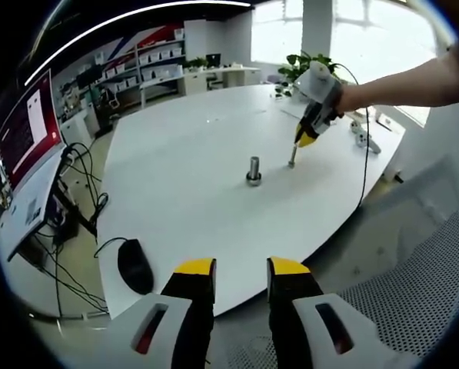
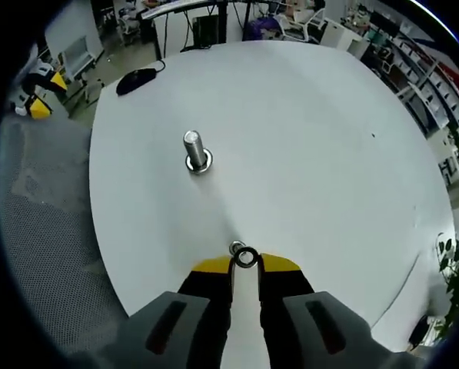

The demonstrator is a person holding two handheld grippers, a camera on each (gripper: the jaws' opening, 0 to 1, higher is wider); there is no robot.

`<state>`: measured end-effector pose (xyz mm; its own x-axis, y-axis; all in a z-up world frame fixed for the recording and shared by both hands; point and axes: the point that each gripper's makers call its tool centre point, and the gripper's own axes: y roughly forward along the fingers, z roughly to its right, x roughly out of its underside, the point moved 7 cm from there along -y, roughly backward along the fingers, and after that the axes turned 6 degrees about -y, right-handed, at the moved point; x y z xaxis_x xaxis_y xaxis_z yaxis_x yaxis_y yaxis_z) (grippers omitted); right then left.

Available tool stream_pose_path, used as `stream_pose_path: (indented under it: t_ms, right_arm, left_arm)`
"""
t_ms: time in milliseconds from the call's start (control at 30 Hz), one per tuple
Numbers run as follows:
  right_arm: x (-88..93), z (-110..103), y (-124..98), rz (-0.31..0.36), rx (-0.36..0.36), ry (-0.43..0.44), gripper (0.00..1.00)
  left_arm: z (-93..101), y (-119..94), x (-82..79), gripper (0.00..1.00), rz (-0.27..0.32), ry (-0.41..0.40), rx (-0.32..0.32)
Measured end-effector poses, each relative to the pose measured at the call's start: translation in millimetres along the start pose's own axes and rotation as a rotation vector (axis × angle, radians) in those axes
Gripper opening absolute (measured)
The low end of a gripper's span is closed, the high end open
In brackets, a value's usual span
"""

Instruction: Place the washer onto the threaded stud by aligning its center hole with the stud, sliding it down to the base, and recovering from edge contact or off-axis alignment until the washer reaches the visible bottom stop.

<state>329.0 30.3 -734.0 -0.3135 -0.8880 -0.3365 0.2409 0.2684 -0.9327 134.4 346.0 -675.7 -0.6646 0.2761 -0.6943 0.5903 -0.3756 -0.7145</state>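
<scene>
Right gripper (image 2: pixel 245 263) pinched small silver ring washer (image 2: pixel 246 257), lower centre; we needed hole centred over upright threaded steel stud (image 2: pixel 195 147). Left gripper (image 1: pixel 241 270) gaped empty.

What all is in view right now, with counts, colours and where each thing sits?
Threaded stud: one, silver, upright mid-table, ring at its base.
Washer: one, silver, at the right hand-held gripper's tips.
Table: one, white, round-edged.
Computer mouse: one, black, near table edge.
Monitor: one, red screen, beside the table.
Potted plant: one, green, far side.
Mesh chair: one, white, near table.
Left hand-held gripper: yellow tips, open, off the table edge.
Right hand-held gripper: yellow tips, holding the washer.
</scene>
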Motion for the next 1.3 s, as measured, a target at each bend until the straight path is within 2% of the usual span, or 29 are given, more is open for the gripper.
stream_pose_path:
  t_ms: [233,433,767,1300]
  right_arm:
    - [-3.0,-3,3,-0.013,-0.005,-0.022,0.14]
    - [-2.3,-2,6,-0.023,-0.016,-0.008,0.14]
    - [2.1,8,24,-0.042,-0.031,0.0,0.14]
    - [7.7,3,48,-0.085,-0.041,0.0,0.14]
  left_arm:
    - [-0.3,0,0.1,0.24,-0.001,0.0,0.0]
    - [-0.5,0,-0.2,0.23,-0.001,-0.004,-0.001]
    - [-0.7,0,-0.3,0.23,0.0,-0.004,0.0]
    - [-0.8,-1,-1.6,0.23,0.015,-0.018,0.002]
